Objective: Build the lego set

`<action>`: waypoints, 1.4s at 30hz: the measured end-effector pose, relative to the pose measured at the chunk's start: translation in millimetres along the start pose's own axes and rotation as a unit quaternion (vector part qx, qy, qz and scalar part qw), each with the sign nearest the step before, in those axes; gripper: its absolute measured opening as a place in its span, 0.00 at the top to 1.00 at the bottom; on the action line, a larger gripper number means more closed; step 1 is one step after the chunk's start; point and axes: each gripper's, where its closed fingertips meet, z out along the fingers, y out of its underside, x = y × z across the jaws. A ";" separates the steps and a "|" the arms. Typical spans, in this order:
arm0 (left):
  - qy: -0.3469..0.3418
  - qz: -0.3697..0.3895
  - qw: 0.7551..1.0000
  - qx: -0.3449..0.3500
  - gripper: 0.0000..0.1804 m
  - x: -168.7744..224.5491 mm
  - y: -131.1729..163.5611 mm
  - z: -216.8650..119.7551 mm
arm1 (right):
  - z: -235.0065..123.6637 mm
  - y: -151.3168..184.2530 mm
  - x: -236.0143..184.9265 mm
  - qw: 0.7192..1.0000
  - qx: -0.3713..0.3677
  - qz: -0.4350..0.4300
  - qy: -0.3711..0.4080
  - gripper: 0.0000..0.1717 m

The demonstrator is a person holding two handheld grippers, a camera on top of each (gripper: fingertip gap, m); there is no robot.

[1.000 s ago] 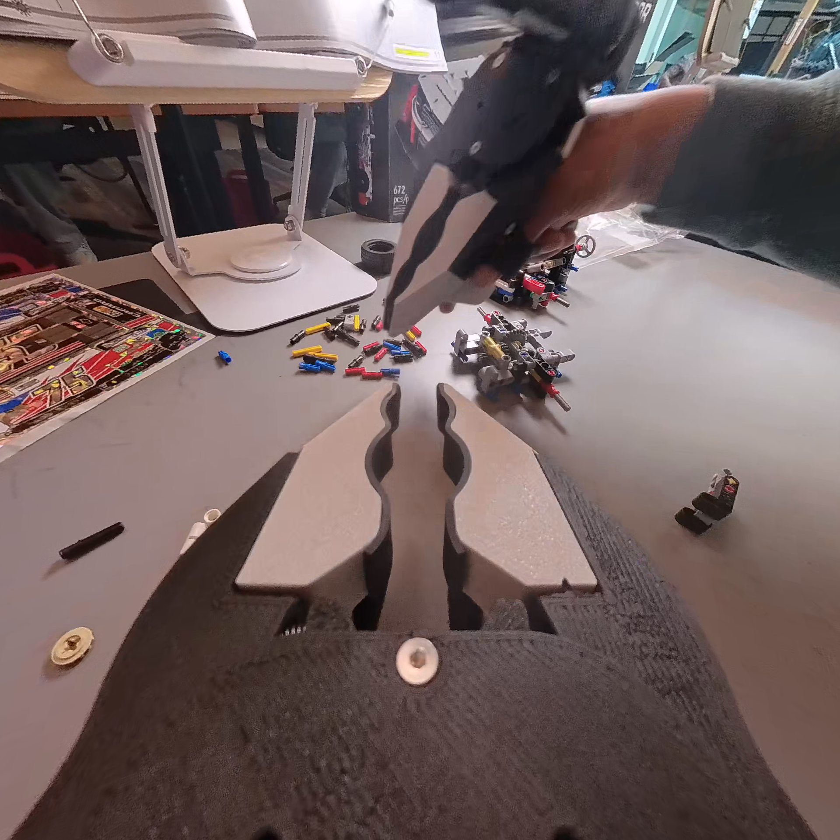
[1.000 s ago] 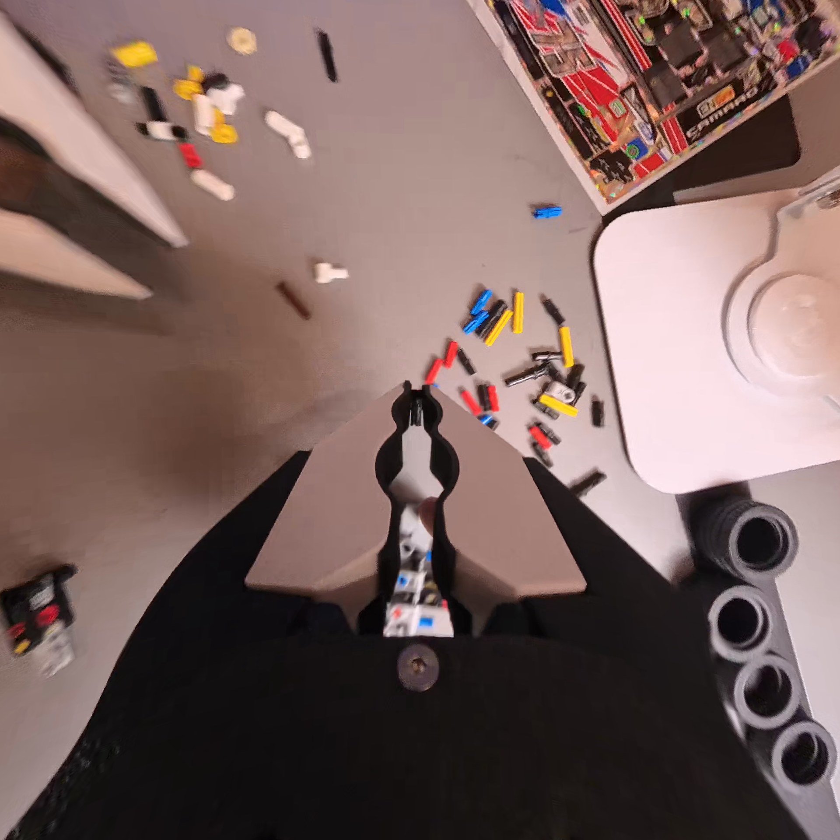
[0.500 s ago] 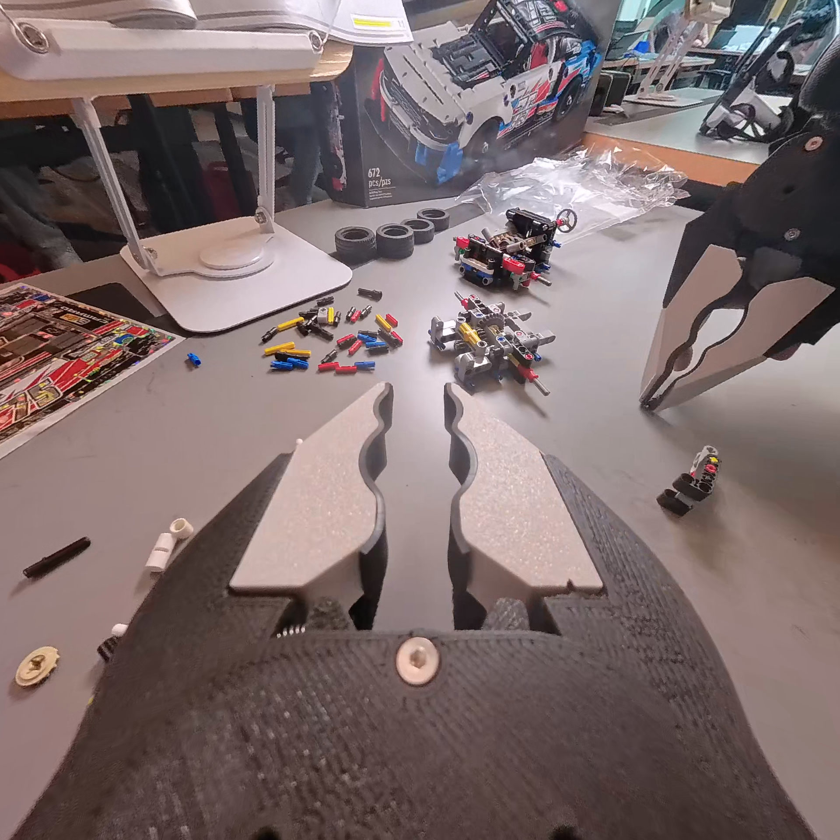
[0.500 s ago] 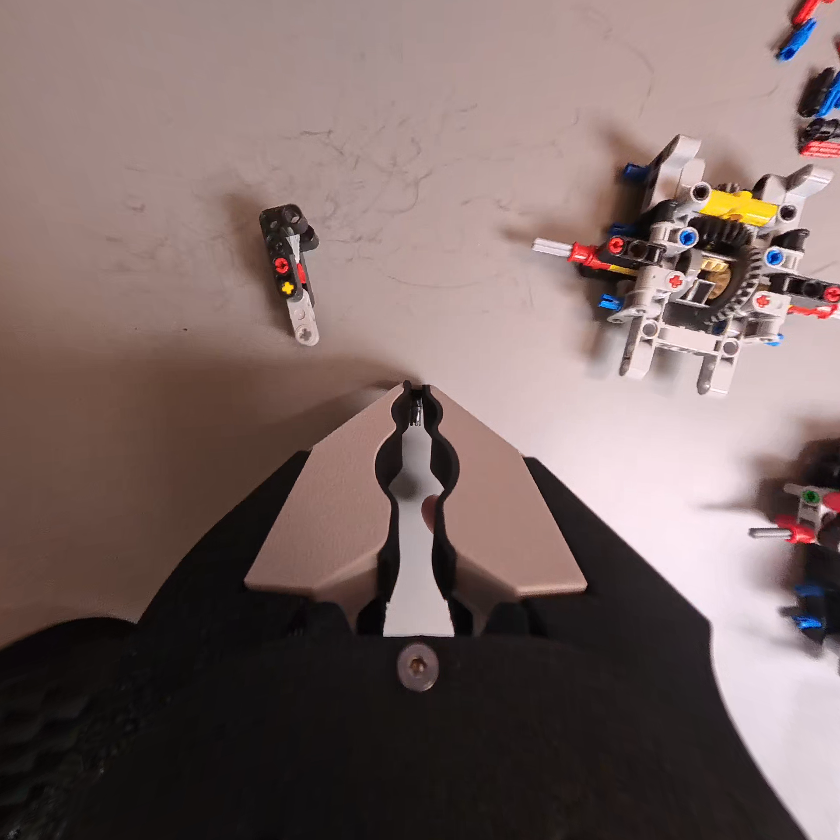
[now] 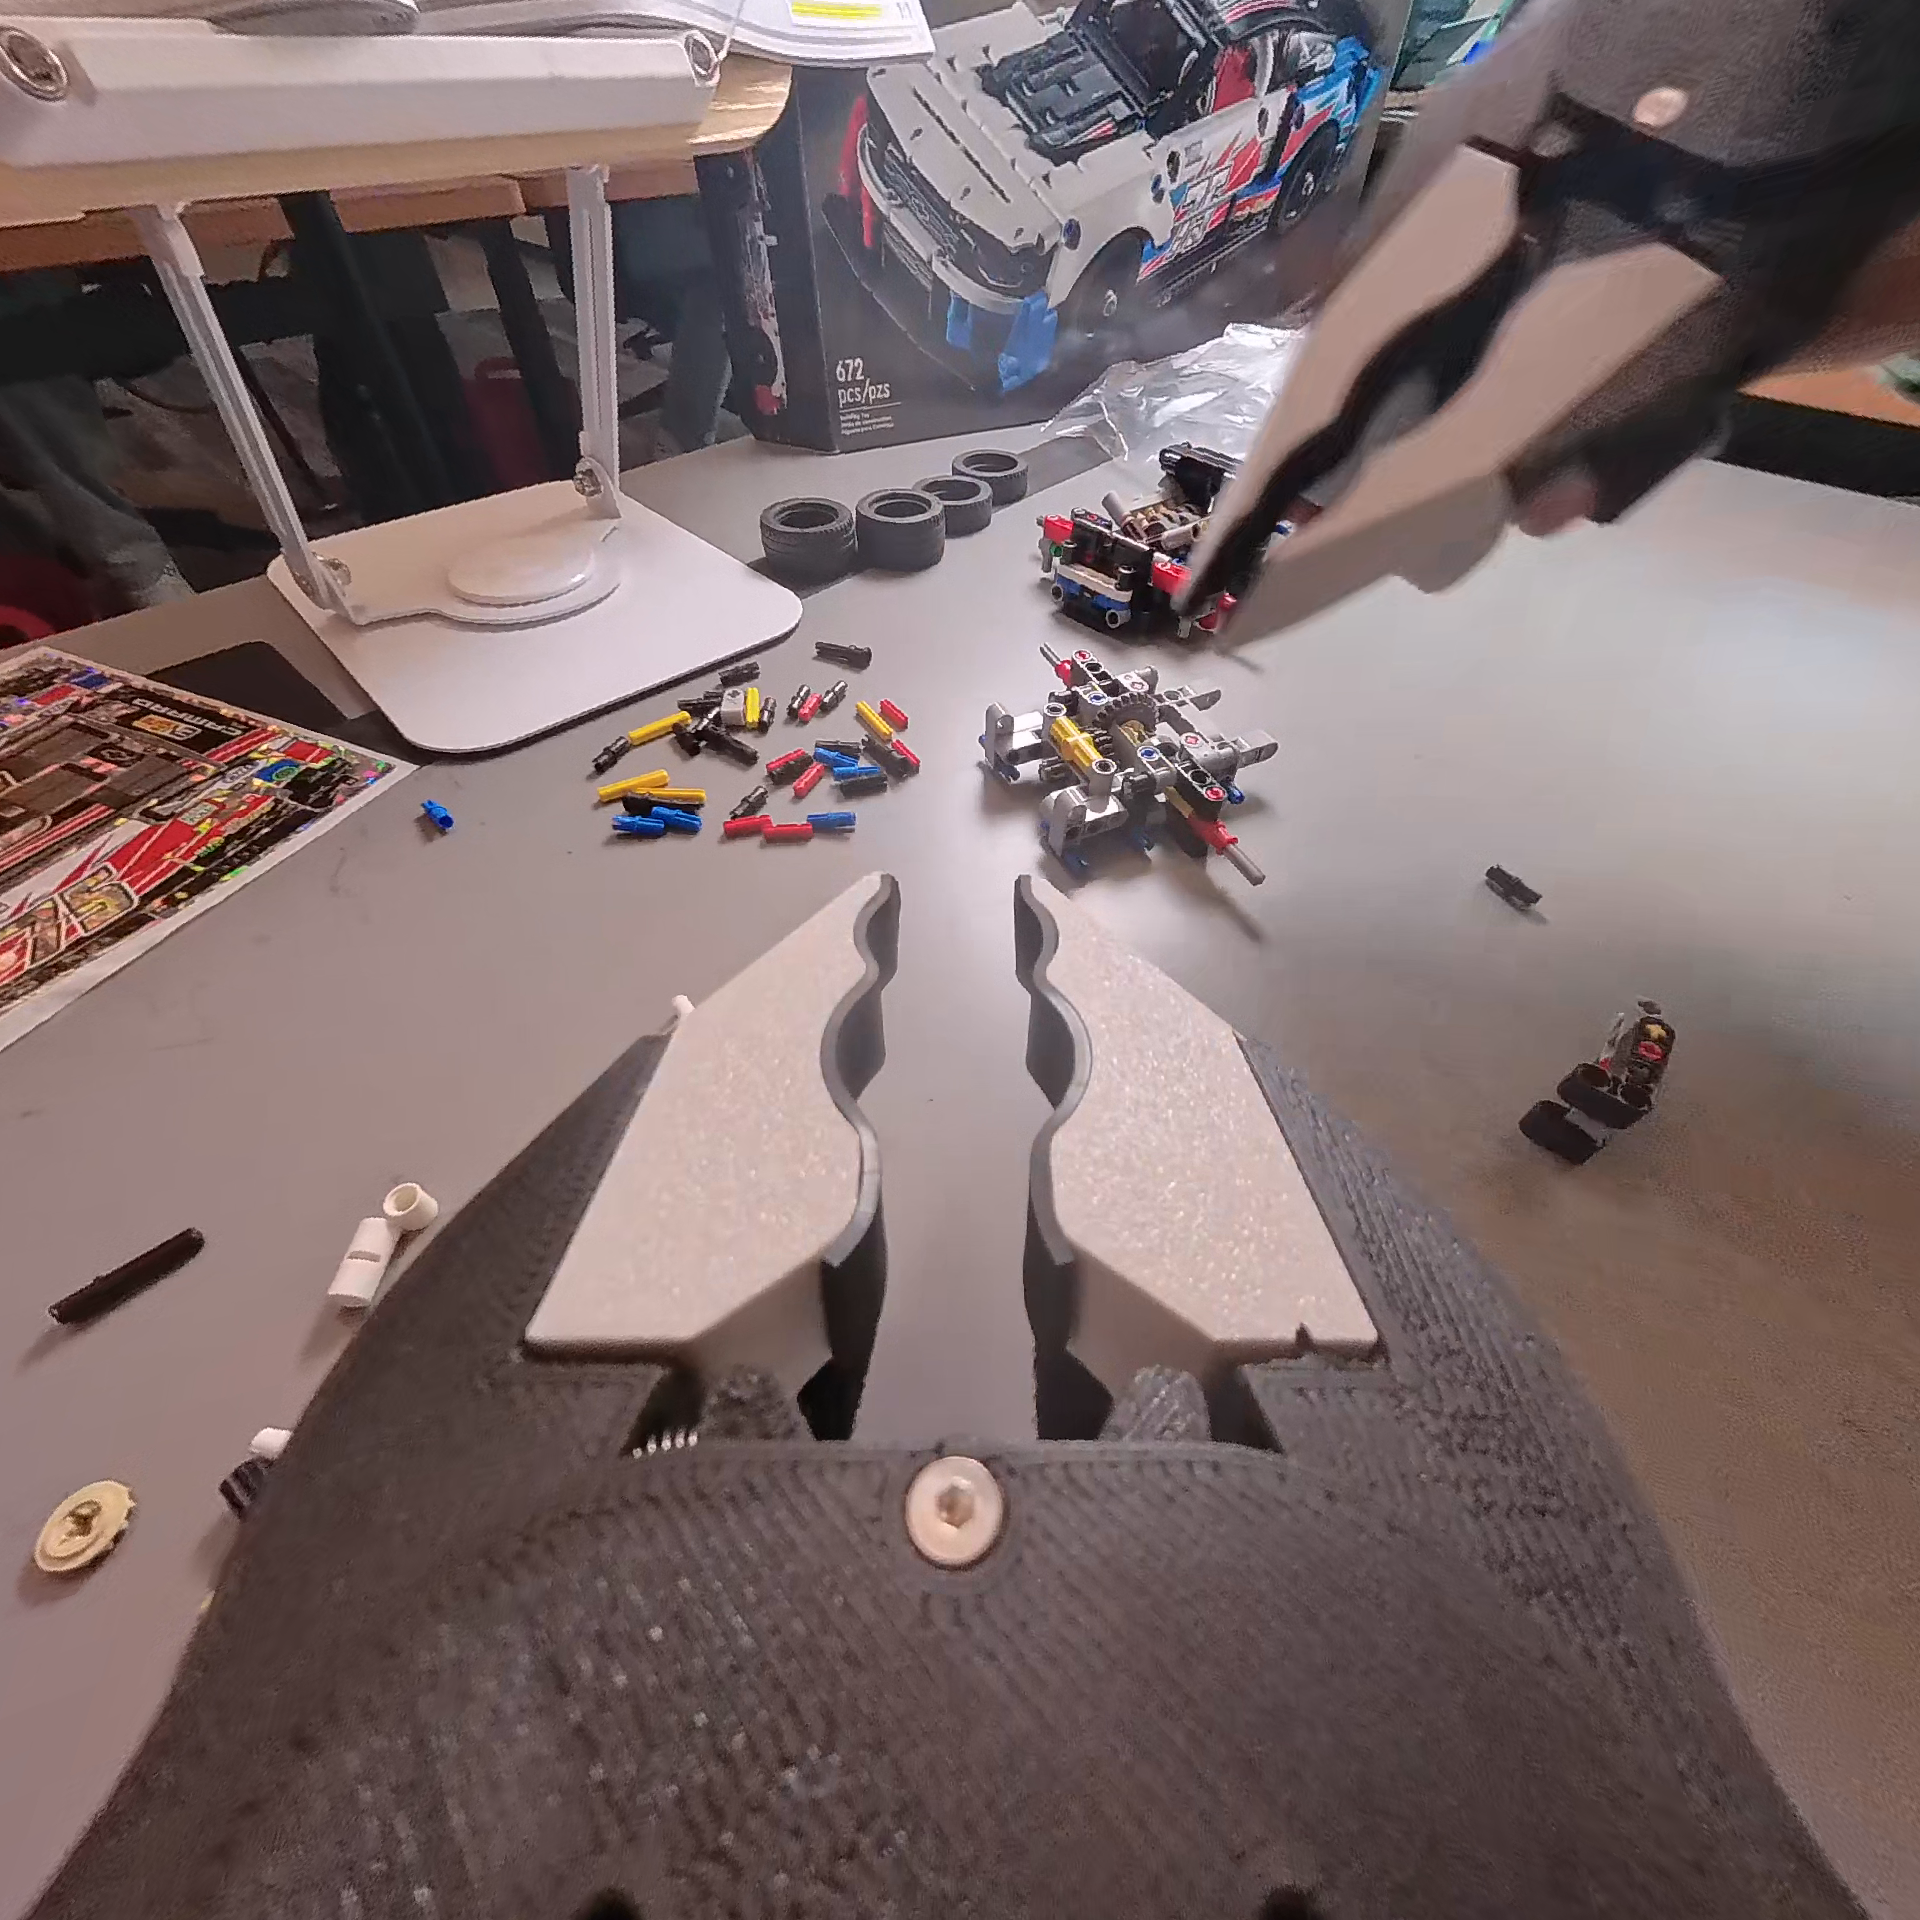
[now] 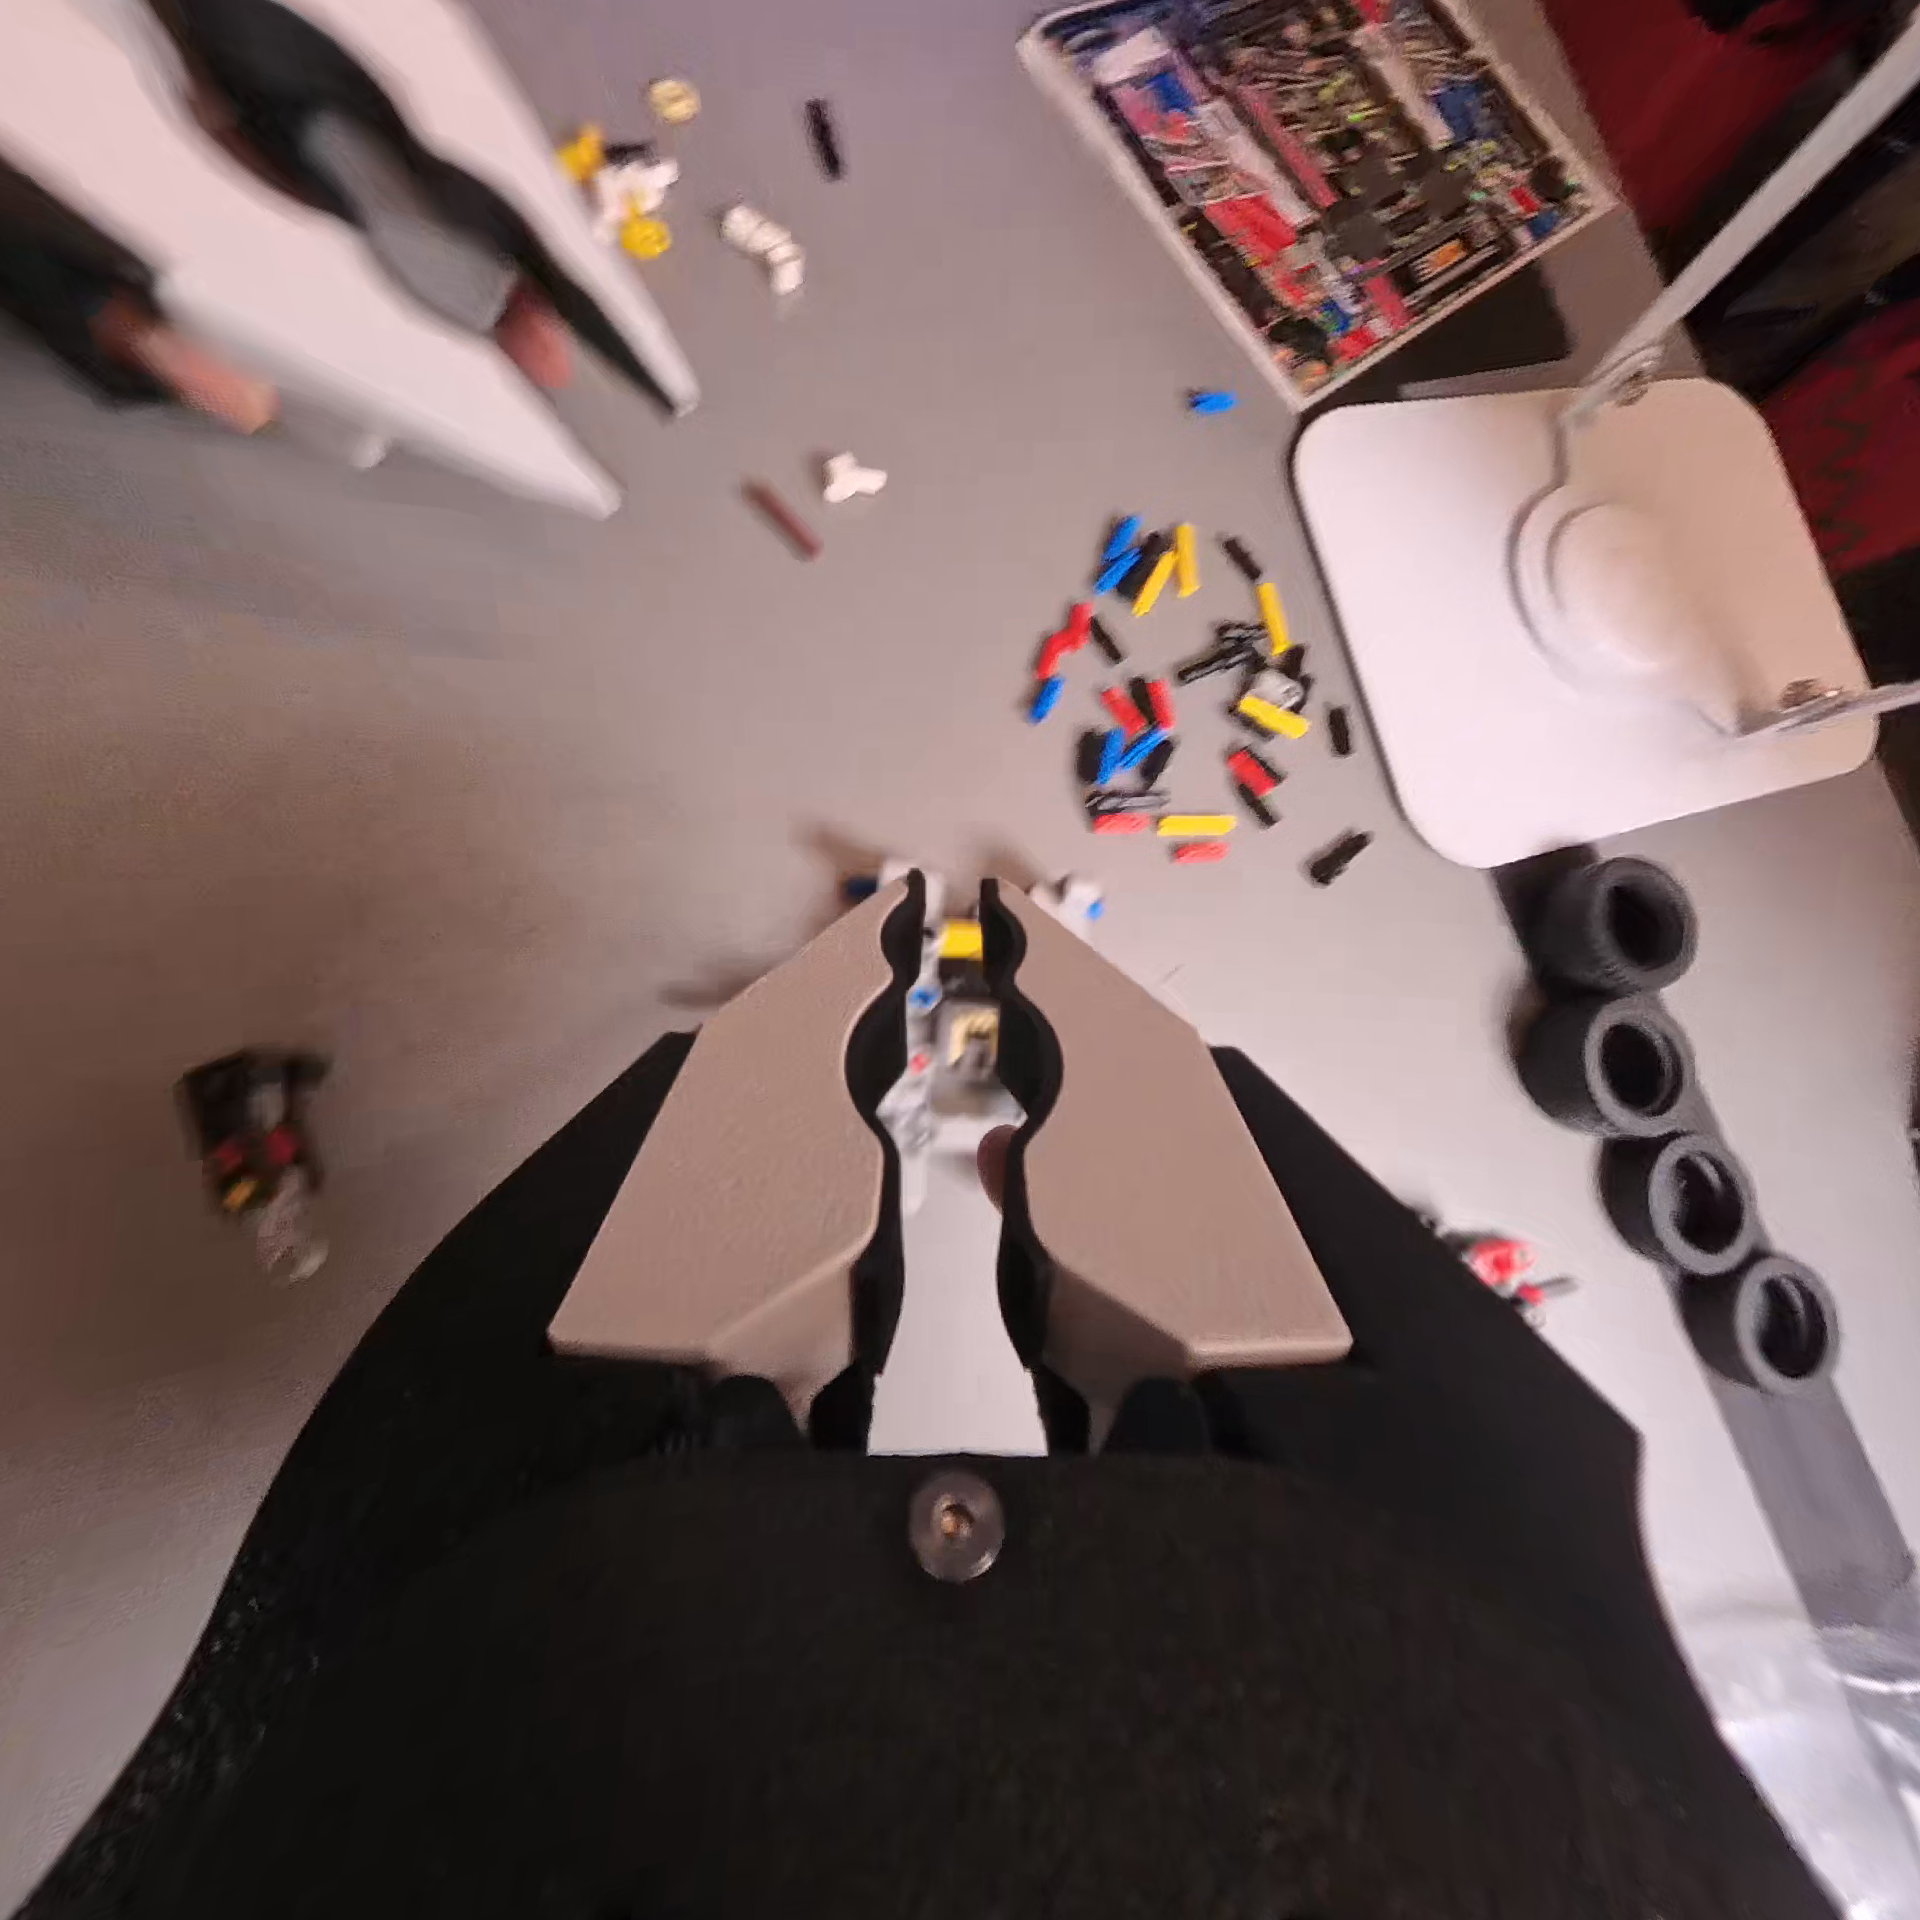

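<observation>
Four black tyres [image 5: 894, 514], three brick assemblies [image 5: 1127, 764], one sticker sheet [image 5: 135, 790], two tools [image 5: 956, 904].

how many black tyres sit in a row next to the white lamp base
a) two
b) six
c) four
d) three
c: four black tyres lie side by side in one row just right of the white lamp base in the left wrist view, and the right wrist view shows the same four.
</observation>
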 end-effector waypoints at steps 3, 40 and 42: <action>-0.002 -0.002 1.000 0.002 0.89 -1.3 -0.4 -1.1 | 36.8 -15.8 34.3 1.000 -0.019 -0.003 0.016 0.95; 0.000 -0.005 1.000 0.006 0.89 -8.6 -2.6 -2.1 | 99.2 13.8 34.5 0.985 -0.155 -0.050 -0.059 0.95; -0.001 -0.005 1.000 0.007 0.89 -8.8 -3.0 -2.4 | 100.4 12.9 33.6 0.986 -0.151 -0.040 -0.064 0.97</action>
